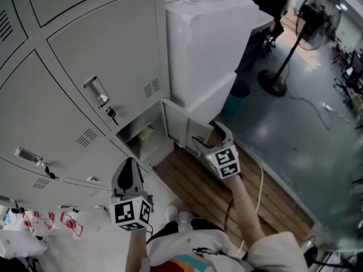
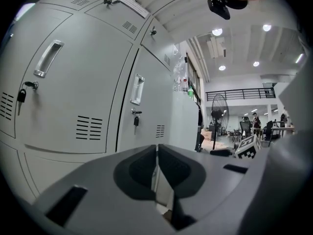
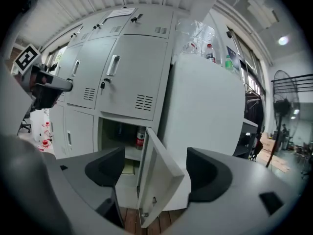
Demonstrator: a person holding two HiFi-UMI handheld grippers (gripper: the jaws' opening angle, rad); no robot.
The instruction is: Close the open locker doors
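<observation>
One low locker compartment (image 1: 143, 138) stands open in the grey locker bank (image 1: 85, 55); its door (image 1: 177, 123) is swung out to the right. My right gripper (image 1: 209, 136) is open and close to that door. In the right gripper view the door (image 3: 155, 177) stands edge-on between the spread jaws of the right gripper (image 3: 154, 169), not gripped. Inside the compartment (image 3: 122, 141) are a red-labelled bottle (image 3: 140, 137) and a yellow item (image 3: 128, 168). My left gripper (image 1: 129, 169) is shut and empty, left of the opening. The left gripper (image 2: 156, 166) faces closed locker doors (image 2: 73, 97).
A tall white cabinet (image 1: 204, 44) stands directly right of the open locker, with bottles on top. Wooden planks (image 1: 210, 191) lie under the lockers' front. A pedestal fan (image 1: 283, 67) stands on the grey floor to the right. Small red-and-white items (image 1: 68, 222) lie at lower left.
</observation>
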